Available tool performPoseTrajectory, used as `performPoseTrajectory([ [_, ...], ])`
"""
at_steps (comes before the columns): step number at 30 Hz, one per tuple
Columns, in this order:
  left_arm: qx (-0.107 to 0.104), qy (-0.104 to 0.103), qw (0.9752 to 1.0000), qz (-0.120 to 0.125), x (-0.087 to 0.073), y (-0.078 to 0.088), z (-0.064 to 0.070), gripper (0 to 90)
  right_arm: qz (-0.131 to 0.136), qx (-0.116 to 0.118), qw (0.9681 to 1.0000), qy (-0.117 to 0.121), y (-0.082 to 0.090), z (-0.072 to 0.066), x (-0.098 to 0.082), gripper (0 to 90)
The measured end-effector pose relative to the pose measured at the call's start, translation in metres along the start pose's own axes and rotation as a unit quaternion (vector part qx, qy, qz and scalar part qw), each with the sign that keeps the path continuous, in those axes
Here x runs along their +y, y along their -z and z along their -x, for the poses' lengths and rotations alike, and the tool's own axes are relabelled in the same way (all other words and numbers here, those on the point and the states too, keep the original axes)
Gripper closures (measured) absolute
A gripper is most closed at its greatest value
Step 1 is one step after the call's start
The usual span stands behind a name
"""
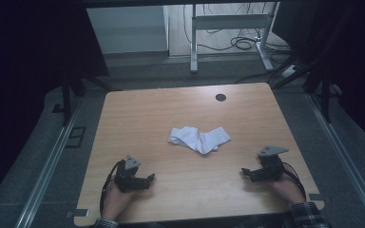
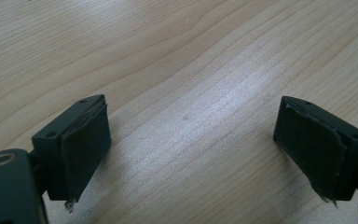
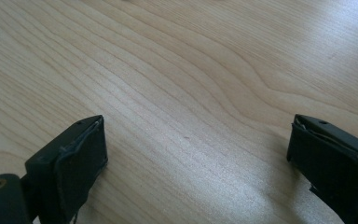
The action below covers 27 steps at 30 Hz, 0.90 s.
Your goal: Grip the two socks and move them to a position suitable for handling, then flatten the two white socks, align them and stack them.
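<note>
A crumpled white cloth (image 1: 199, 138) lies near the middle of the wooden table (image 1: 138, 118). My left gripper (image 1: 150, 179) rests low at the front left, held by a hand, its jaws pointing right. My right gripper (image 1: 244, 172) sits at the front right, jaws pointing left. Both are well short of the cloth. In the left gripper view the left gripper (image 2: 191, 140) is open over bare wood, nothing between its pads (image 2: 86, 149). The right gripper (image 3: 196, 154) stands open the same way in the right gripper view, with its pads (image 3: 81, 163) wide apart.
A dark round hole (image 1: 221, 97) marks the table's far side. Beyond the table stand a metal desk frame (image 1: 228, 33) and loose cables (image 1: 244, 42) on the floor. Dark stands flank the table left and right.
</note>
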<state>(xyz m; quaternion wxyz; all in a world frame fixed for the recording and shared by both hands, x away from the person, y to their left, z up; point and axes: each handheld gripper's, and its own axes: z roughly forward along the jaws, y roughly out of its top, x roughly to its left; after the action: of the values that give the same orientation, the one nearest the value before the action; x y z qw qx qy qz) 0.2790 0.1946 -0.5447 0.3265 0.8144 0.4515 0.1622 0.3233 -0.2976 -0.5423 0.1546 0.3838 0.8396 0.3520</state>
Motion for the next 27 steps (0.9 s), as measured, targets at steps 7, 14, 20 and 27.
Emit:
performPoseTrajectory([
  [7, 0.001, 0.002, 1.0, 0.0, 0.0, -0.0001, 0.0005, 10.9, -0.003, -0.002, 1.0, 0.003, -0.0004, -0.0001, 0.0004, 3.7],
  [14, 0.001, 0.002, 1.0, 0.0, 0.0, -0.0001, 0.0006, 10.9, -0.002, -0.001, 1.0, 0.003, -0.0012, 0.0001, 0.0011, 3.6],
  [20, 0.001, 0.002, 1.0, 0.0, 0.0, -0.0001, 0.0005, 10.9, -0.003, -0.001, 1.0, 0.004, -0.0018, 0.0001, 0.0018, 3.6],
  [27, 0.001, 0.002, 1.0, 0.0, 0.0, -0.0002, 0.0006, 10.9, -0.009, -0.003, 1.0, 0.002, -0.0023, -0.0003, 0.0039, 4.0],
])
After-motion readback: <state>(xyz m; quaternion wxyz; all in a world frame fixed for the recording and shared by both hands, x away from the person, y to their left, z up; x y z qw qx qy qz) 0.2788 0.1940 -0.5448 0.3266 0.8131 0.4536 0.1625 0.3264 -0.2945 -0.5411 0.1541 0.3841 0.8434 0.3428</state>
